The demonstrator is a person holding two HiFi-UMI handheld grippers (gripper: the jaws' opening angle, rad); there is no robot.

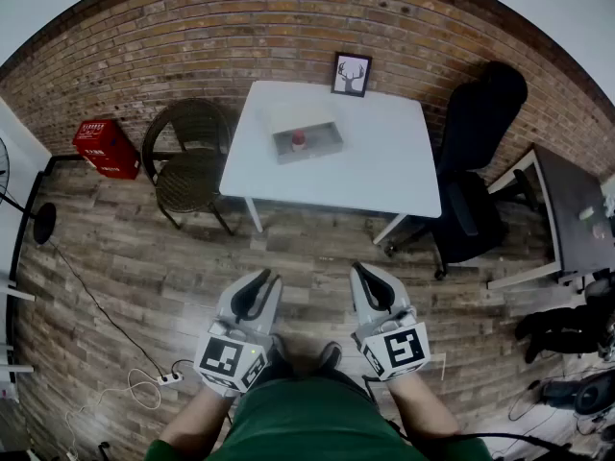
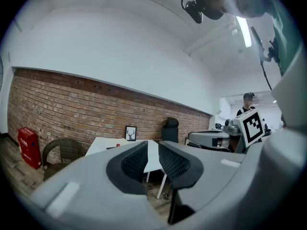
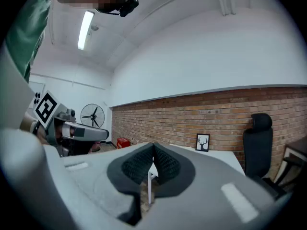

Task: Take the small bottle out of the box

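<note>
The small bottle is far off and hard to make out. Only its red top shows, inside the open grey box on the white table. The person's forearms are cut off at the bottom edge.

The table stands against a brick wall on a wood plank floor. A framed deer picture is at its far edge, a wicker chair at the view's left and a black office chair at its right.

Both grippers are held low, well apart from the table. The left gripper has its jaws drawn nearly together, the right gripper has its pads meeting, and neither holds anything.

Only the right gripper view shows a standing fan clearly. Only the left gripper view shows a distant person in a cap.
</note>
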